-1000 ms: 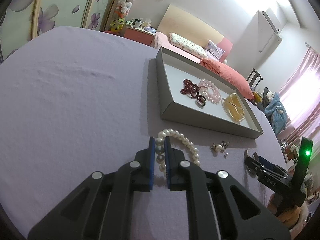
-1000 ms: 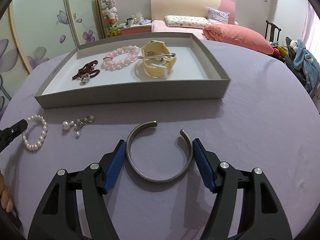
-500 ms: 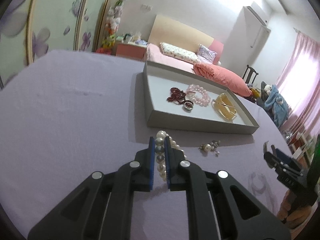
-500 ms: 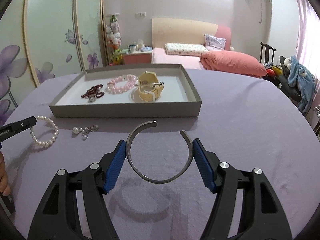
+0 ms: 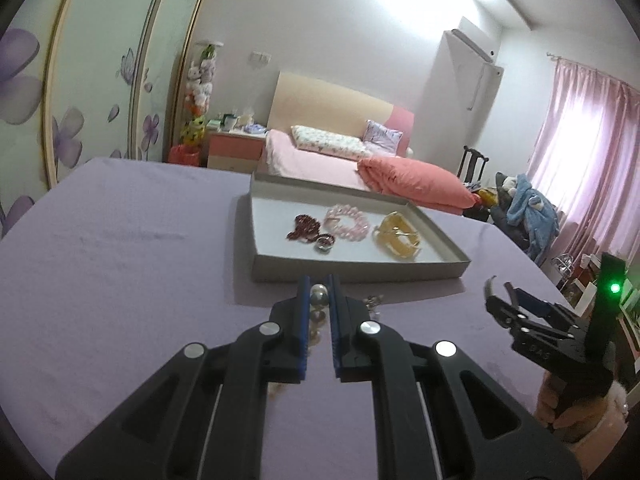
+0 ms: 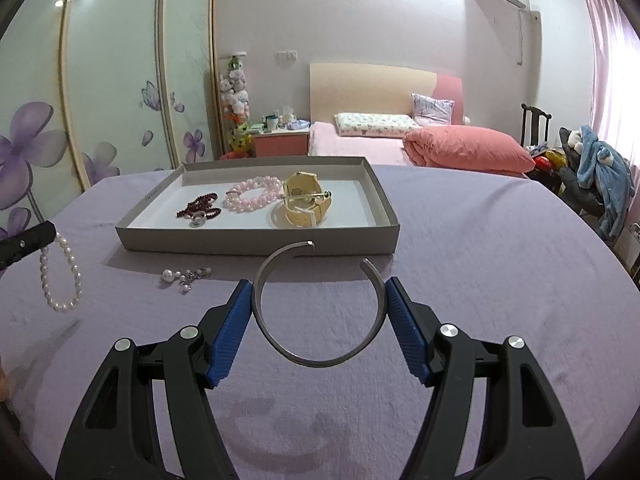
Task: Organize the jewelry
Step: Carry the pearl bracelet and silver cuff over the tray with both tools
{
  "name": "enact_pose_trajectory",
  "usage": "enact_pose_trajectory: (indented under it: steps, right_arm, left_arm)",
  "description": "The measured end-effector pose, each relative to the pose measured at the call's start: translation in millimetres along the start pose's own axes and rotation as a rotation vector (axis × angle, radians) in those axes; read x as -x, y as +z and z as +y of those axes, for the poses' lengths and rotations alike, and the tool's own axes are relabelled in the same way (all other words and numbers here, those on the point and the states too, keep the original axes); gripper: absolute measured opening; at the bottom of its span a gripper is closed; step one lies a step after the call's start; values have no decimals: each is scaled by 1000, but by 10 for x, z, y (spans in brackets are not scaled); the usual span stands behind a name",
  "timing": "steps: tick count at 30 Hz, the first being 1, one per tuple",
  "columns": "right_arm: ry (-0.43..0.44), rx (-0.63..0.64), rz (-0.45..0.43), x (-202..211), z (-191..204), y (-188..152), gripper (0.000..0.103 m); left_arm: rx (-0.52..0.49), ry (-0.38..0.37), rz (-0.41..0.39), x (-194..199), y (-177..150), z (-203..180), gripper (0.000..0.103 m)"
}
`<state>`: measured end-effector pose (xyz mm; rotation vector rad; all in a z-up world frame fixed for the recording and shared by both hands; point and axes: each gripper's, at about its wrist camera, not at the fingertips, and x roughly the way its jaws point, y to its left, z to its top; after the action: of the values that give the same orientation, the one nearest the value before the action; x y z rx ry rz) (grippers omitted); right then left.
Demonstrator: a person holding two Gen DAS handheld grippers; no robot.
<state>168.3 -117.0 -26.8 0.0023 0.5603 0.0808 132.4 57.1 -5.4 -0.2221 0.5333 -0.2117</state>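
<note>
In the right wrist view, the right gripper (image 6: 320,312) fills the lower frame, its blue-padded jaws pressed against the two sides of an open silver cuff bangle (image 6: 318,308), which hangs above the purple tablecloth (image 6: 500,280) with its shadow on the cloth below. At the left edge of that frame, the pearl bracelet (image 6: 60,276) dangles from the tip of the left gripper (image 6: 28,242), clear of the cloth. A little farther in, left of centre, a small cluster of pearl earrings (image 6: 186,276) lies on the cloth just in front of the grey tray (image 6: 256,242).

In the left wrist view, the left gripper's (image 5: 319,300) jaws are closed on a bead of the pearl bracelet (image 5: 319,298) at lower centre, with more beads hanging between the fingers.

Inside the tray, from left to right in the right wrist frame, lie a dark red bead bracelet (image 6: 198,207) with a ring (image 6: 199,220) touching it, a pink bead bracelet (image 6: 252,194) and a cream-coloured watch (image 6: 304,204). Beyond the table, in the upper centre, stands a bed (image 6: 400,136) with a salmon-pink duvet.
</note>
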Motion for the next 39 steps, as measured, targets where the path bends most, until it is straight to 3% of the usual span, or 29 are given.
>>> enact_pose_trajectory:
  steps: [14, 39]
  right_arm:
    - [25, -14, -56, 94, -5, -17, 67]
    - [33, -15, -102, 114, 4, 81, 68]
  left_arm:
    - [-30, -43, -34, 153, -1, -205, 10]
    - [-45, -45, -47, 95, 5, -291, 10]
